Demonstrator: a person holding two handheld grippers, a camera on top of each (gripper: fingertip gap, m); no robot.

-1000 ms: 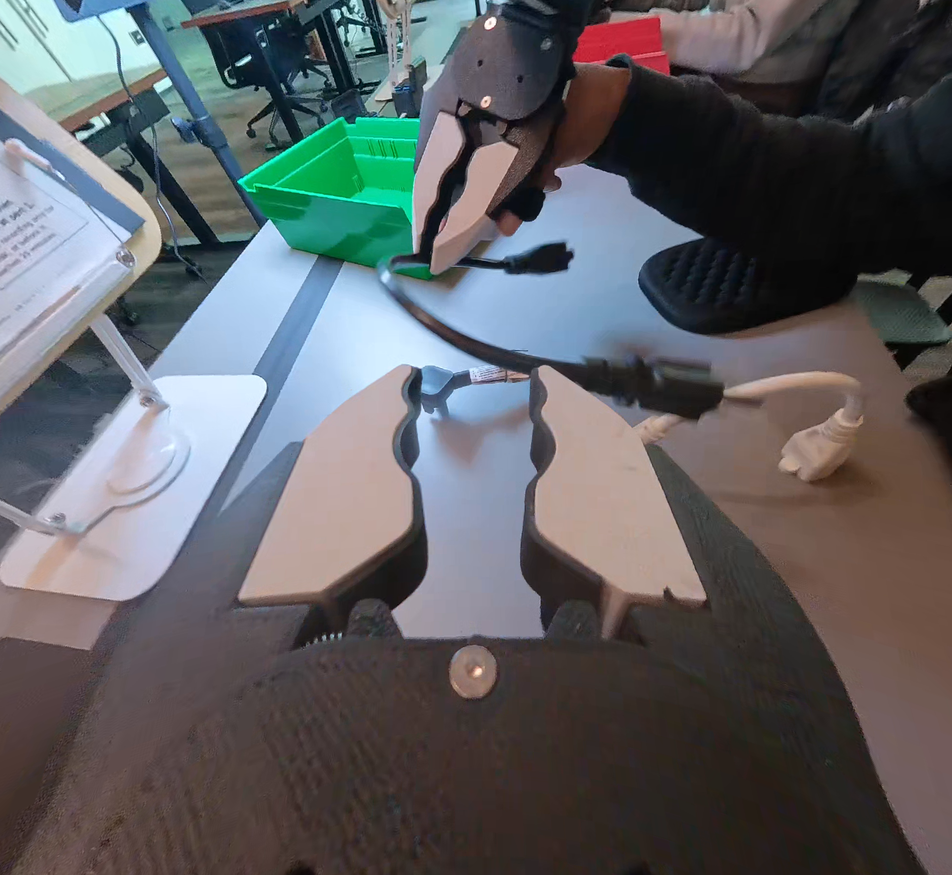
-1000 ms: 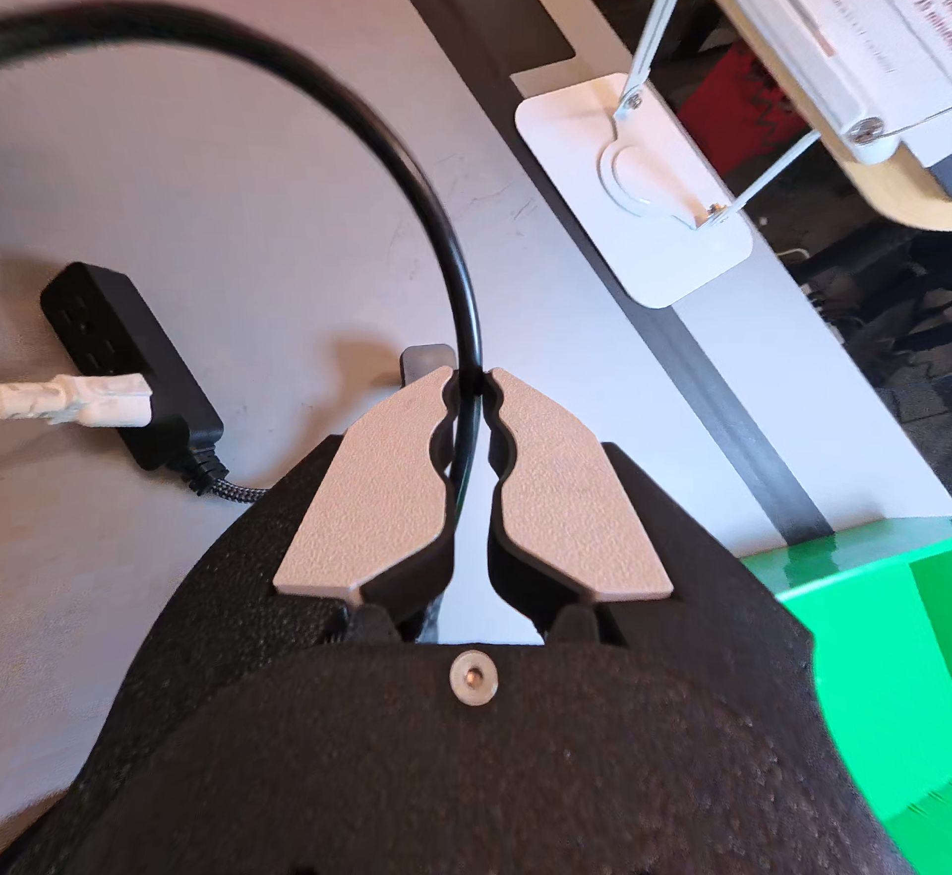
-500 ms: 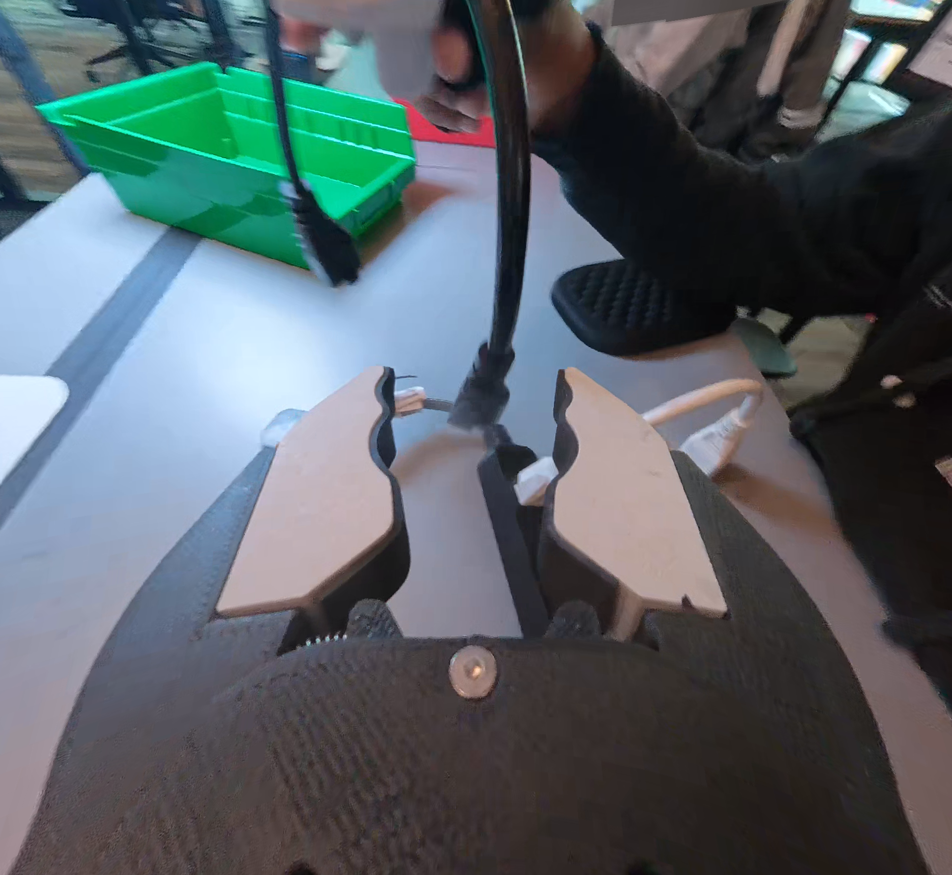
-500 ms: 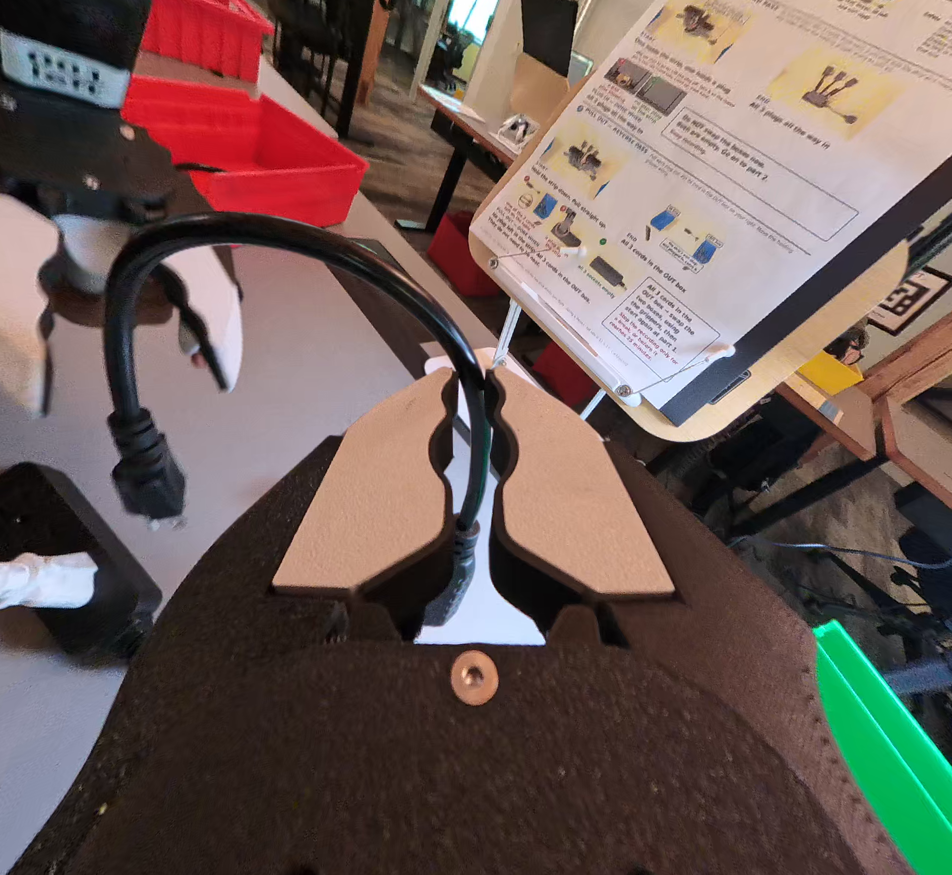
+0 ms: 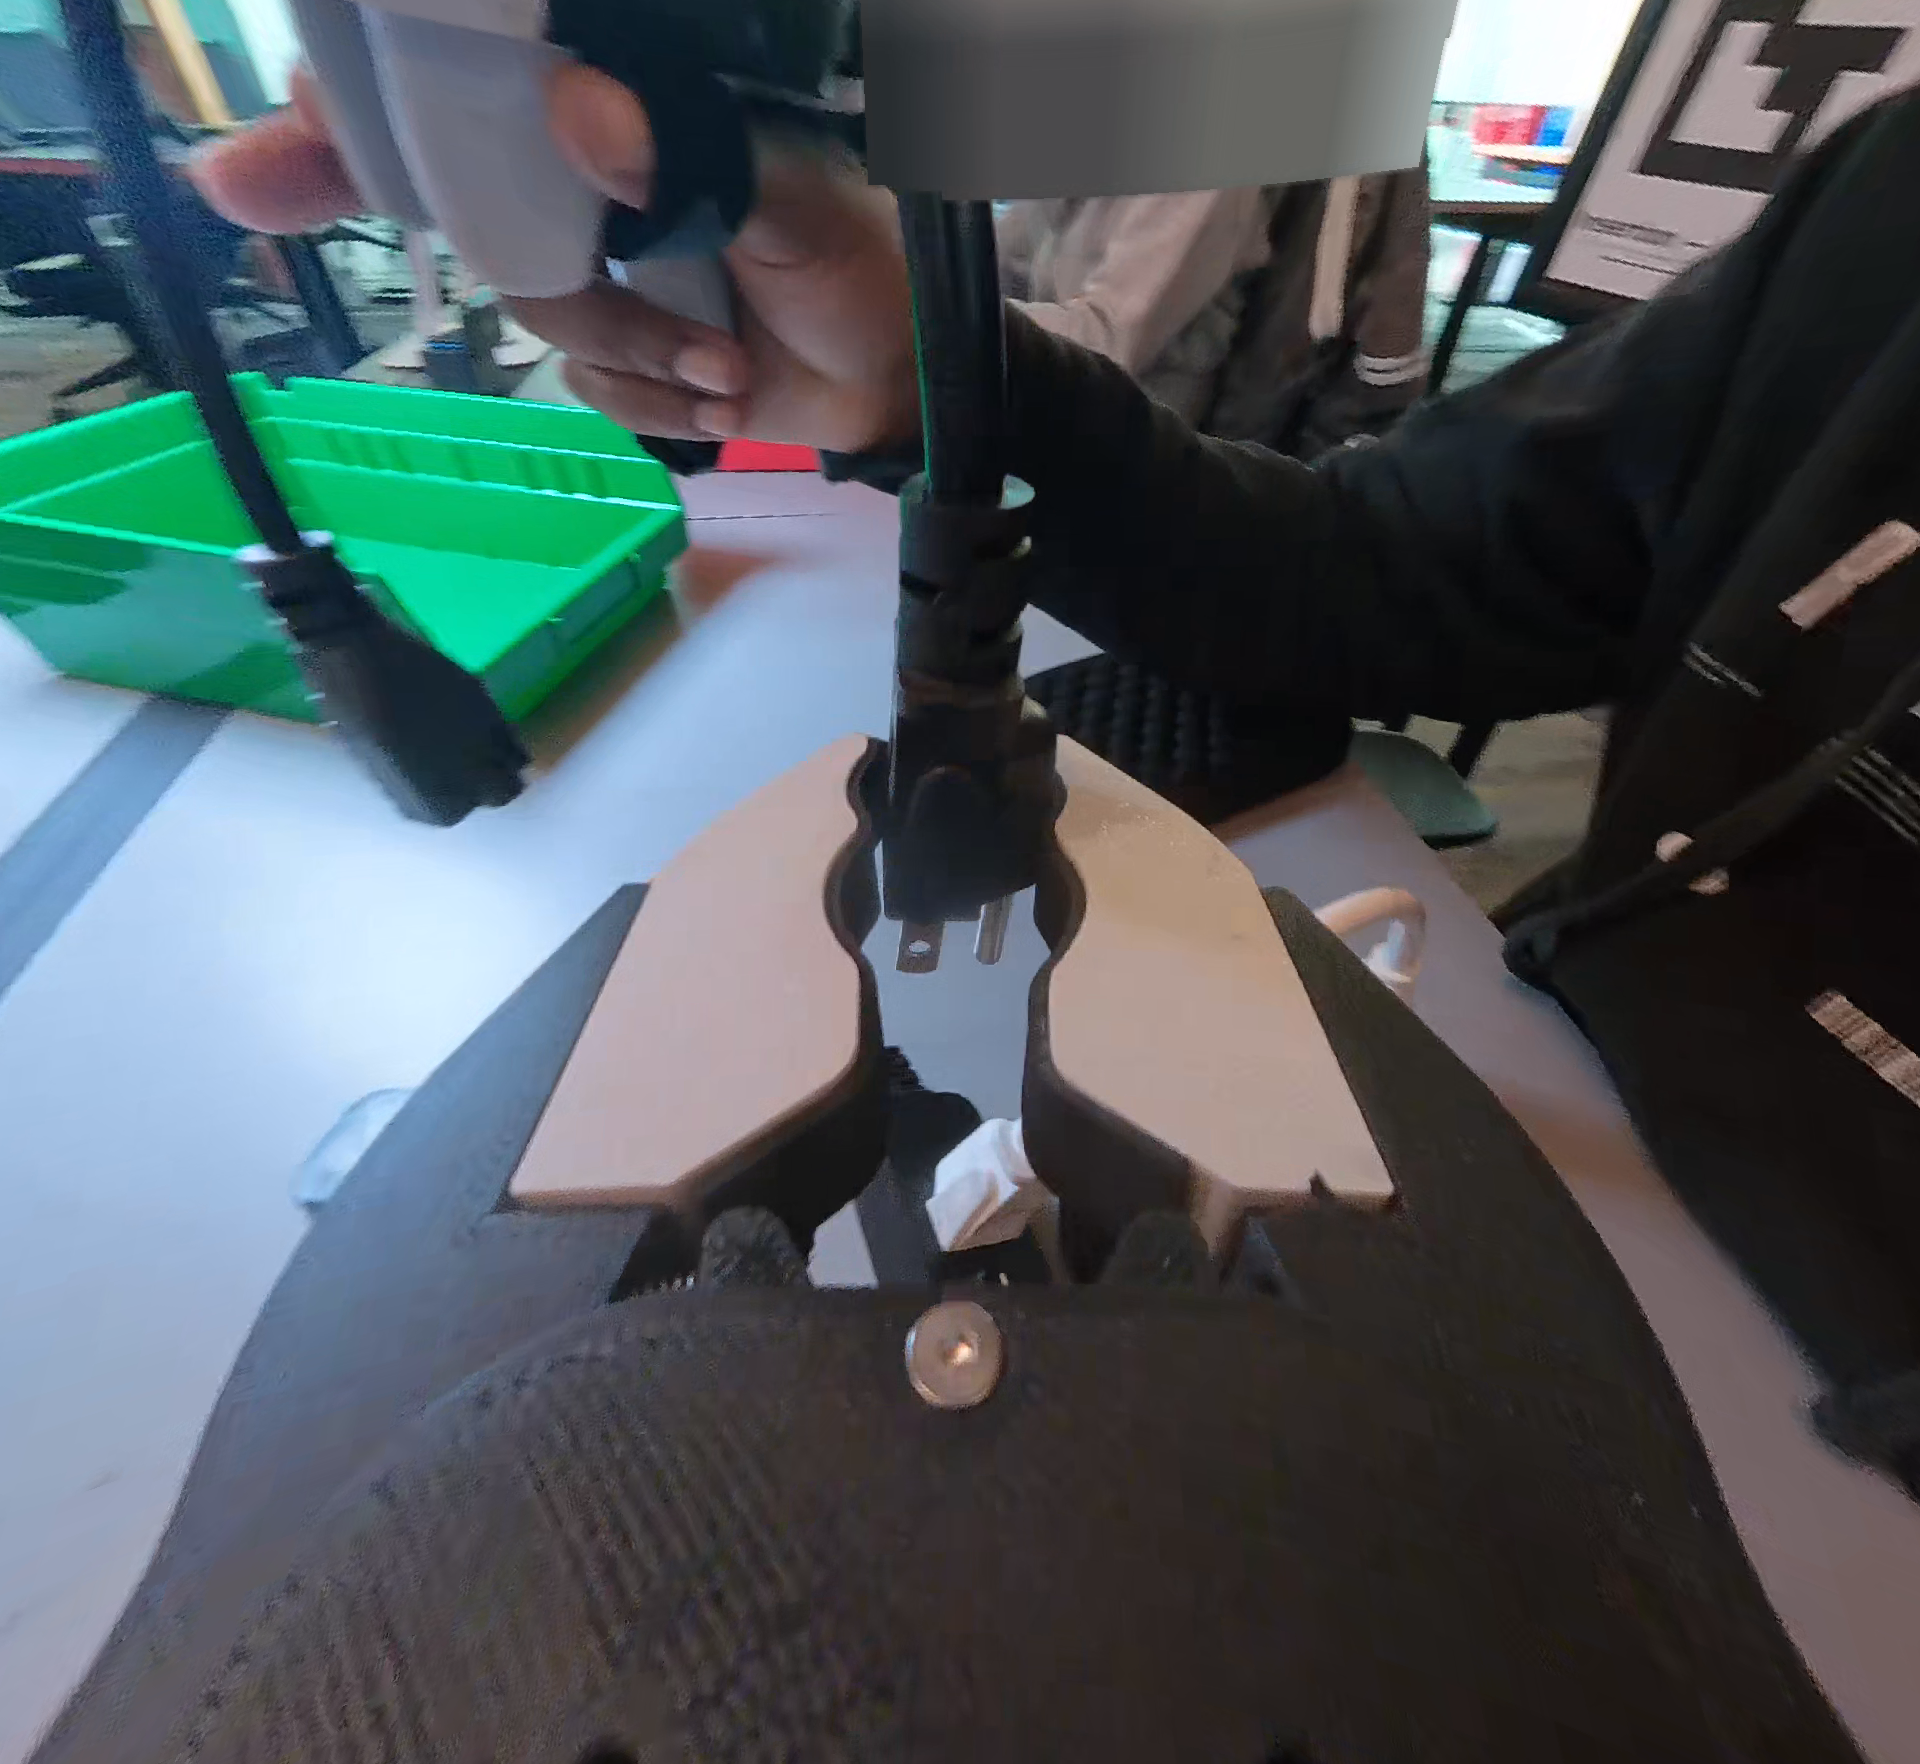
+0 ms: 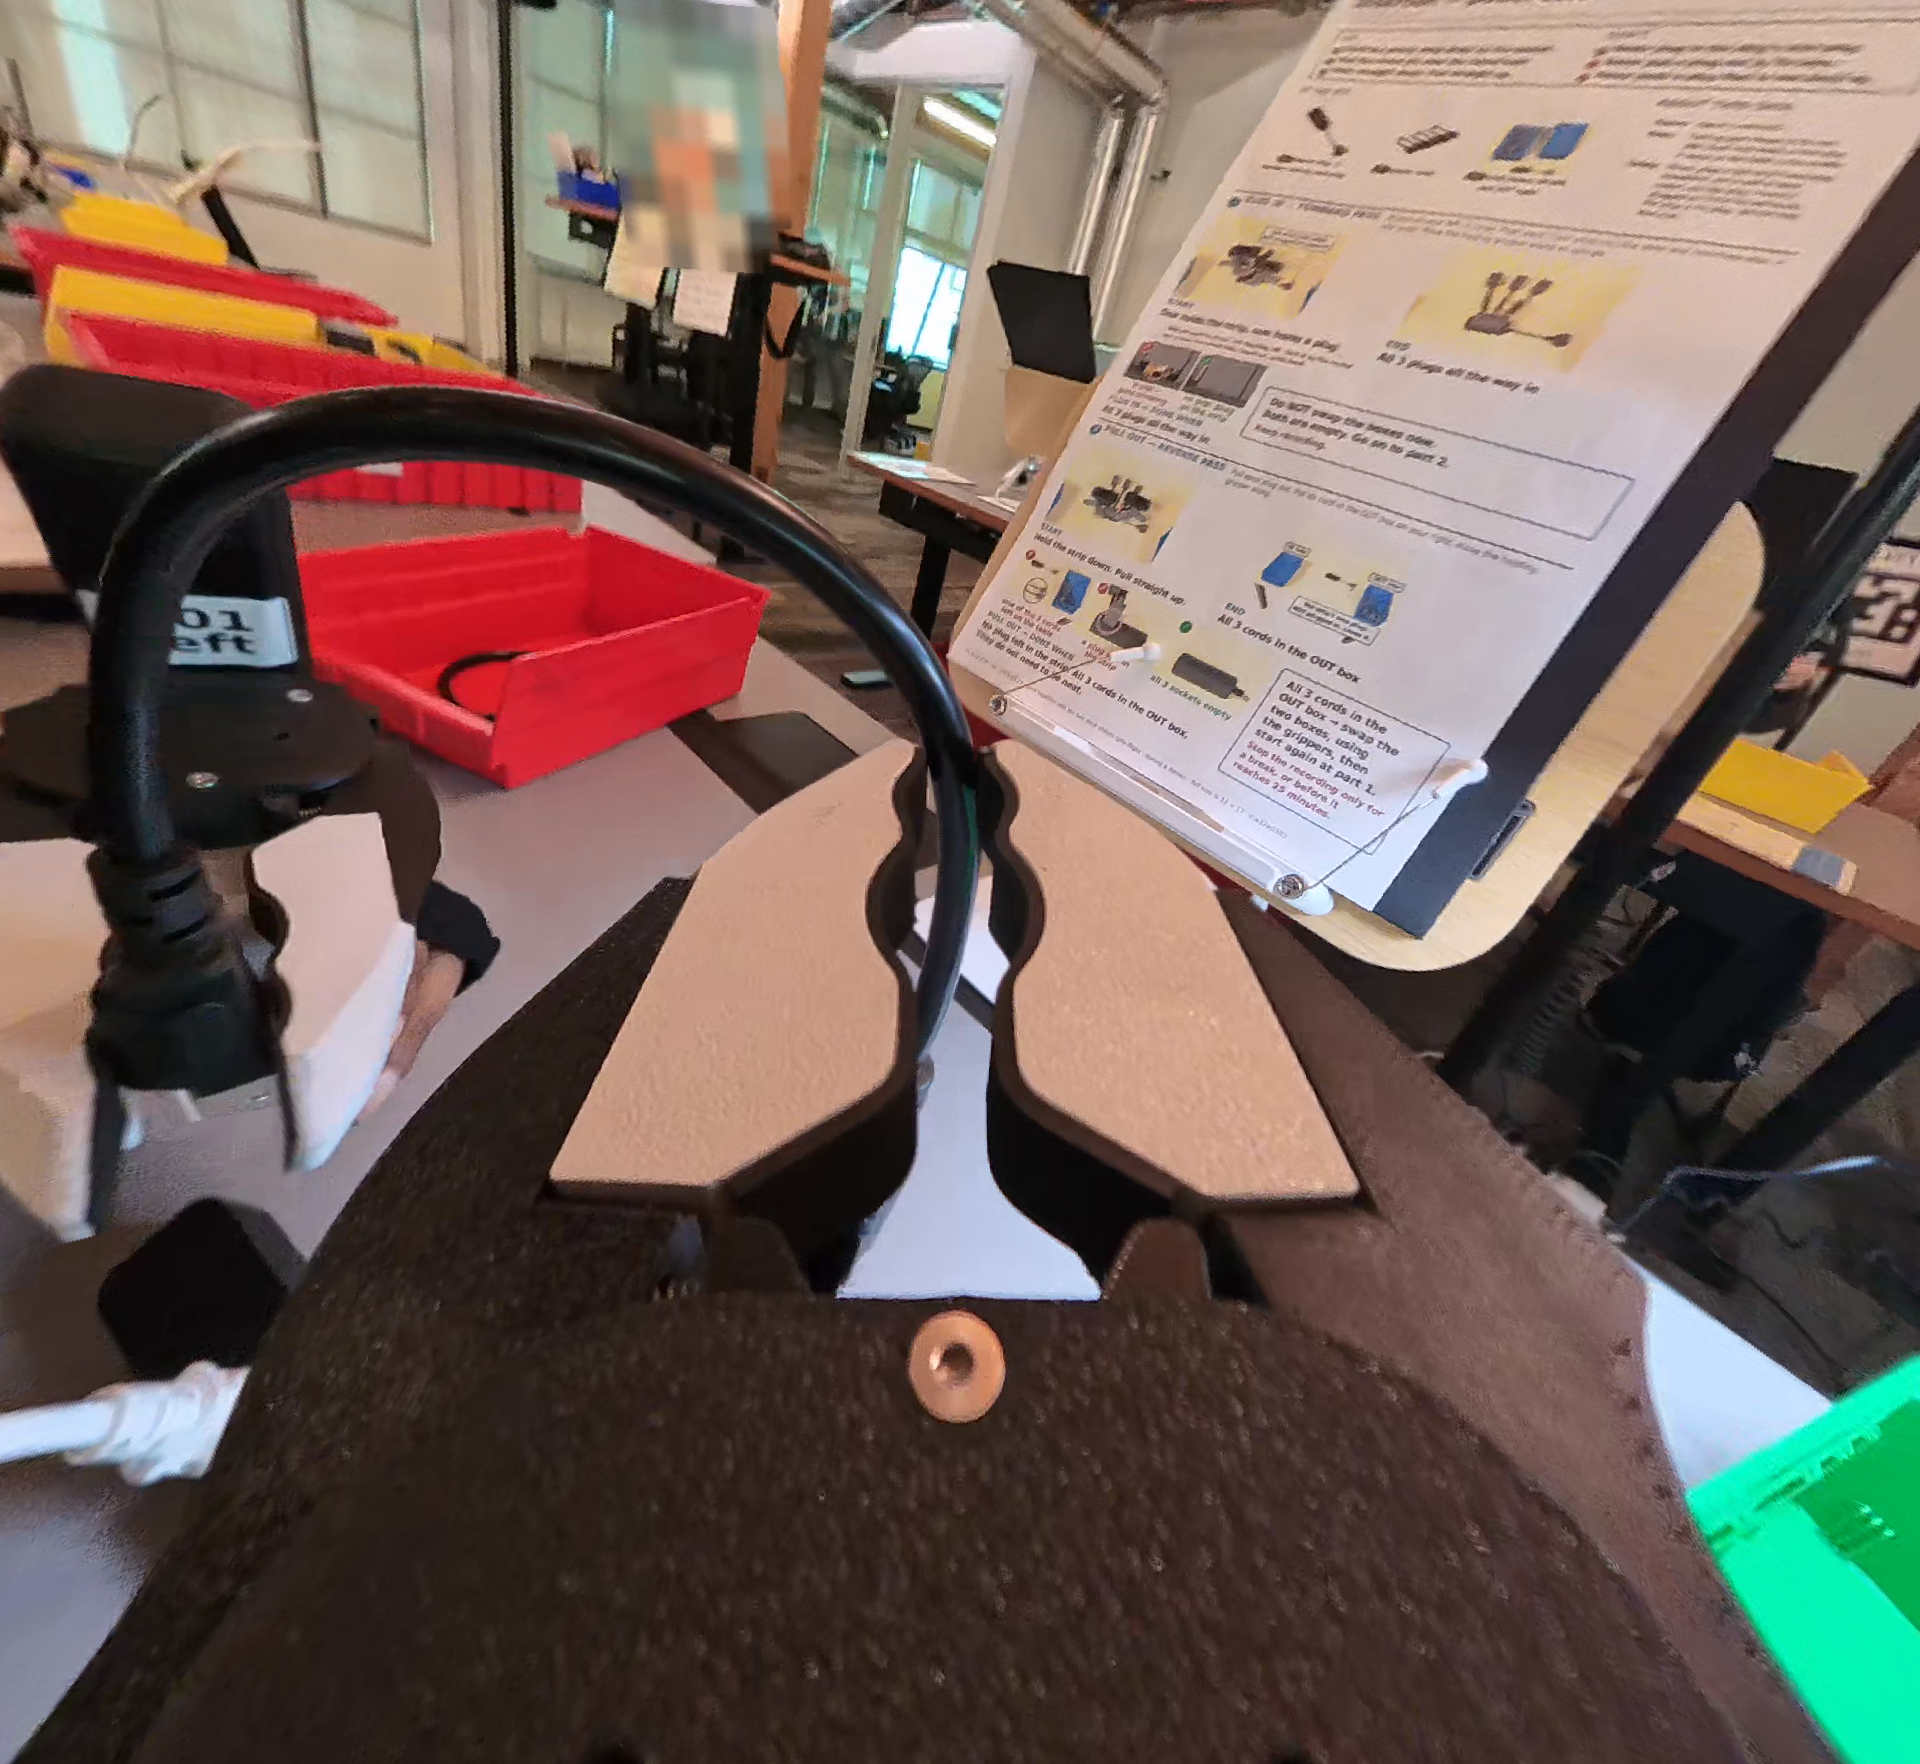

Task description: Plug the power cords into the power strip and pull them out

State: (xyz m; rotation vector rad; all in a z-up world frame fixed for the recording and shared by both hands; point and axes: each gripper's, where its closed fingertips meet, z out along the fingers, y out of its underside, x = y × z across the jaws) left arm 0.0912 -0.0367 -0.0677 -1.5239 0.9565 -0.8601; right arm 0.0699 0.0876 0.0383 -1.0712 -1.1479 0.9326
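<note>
Black power cord [image 6: 582, 467] held in an arch above the grey table [image 5: 260, 935], three-prong plug [image 5: 961, 810] hanging prongs down. Plug body pinched between tips of left gripper [image 5: 956, 841], fingers closed against its sides. Cable further along clamped in right gripper [image 6: 951, 841], fingers nearly together, only the cable between them. Cord's other connector [image 5: 395, 717] dangled free, blurred, in front of green bin [image 5: 468, 509]. Black power strip [image 6: 192, 1283] lay on the table beneath, white plug [image 6: 156, 1428] seated in it; only a corner visible. Red bin [image 6: 540, 634] farther along the table; instruction sheet on a stand [image 6: 1403, 467] to the right.
</note>
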